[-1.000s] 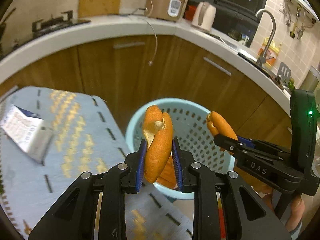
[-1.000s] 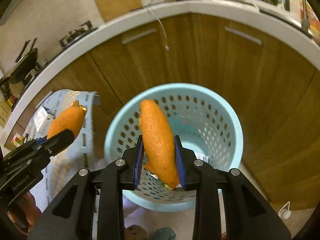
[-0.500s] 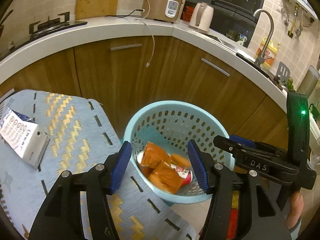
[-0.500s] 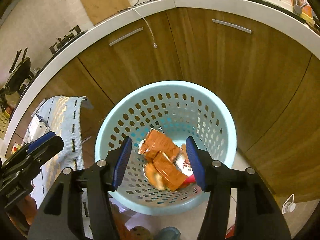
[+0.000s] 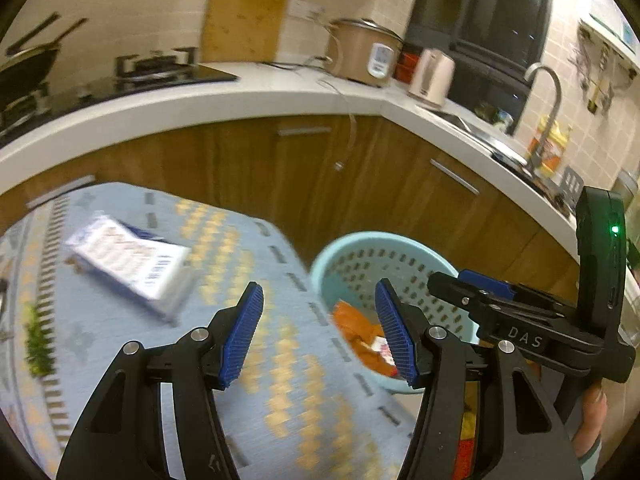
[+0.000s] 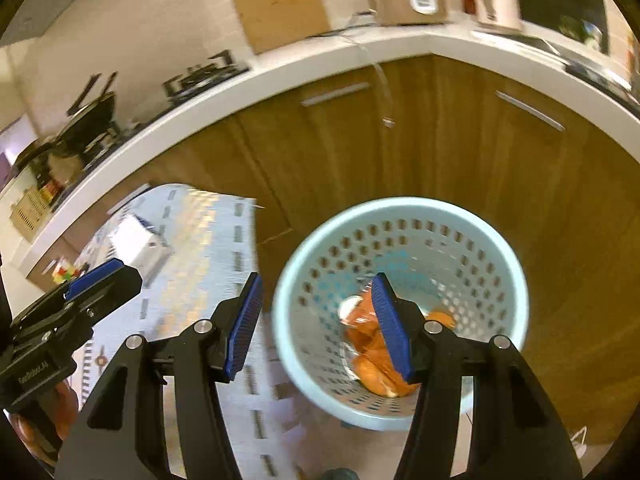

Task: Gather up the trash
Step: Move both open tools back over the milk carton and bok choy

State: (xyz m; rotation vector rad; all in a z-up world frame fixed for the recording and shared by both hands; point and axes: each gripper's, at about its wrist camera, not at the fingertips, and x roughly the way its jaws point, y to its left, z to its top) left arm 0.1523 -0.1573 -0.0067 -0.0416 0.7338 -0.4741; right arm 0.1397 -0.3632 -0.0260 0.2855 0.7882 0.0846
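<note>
We see the orange peels (image 6: 376, 356) lying w/ other wrappers at the bottom of the light-blue perforated basket (image 6: 472, 216), lower centre-right of the right wrist view; in the left wrist view the basket (image 5: 360, 240) sits right of centre, just beside the edge of the blue patterned cloth (image 5: 280, 360) on the worktop. A white-and-blue carton (image 5: 128, 260) lies on the cloth, left of frame, well apart from the basket. Left gripper (image 5: 320, 336): fingers spread apart, nothing between them. Right gripper (image 6: 316, 328): same, fingers parted, empty, above the basket rim. Wood cabinets (image 6: 440, 140) behind; rice cooker (image 5: 364, 56) & kettle (image 5: 432, 76) upper right.
</note>
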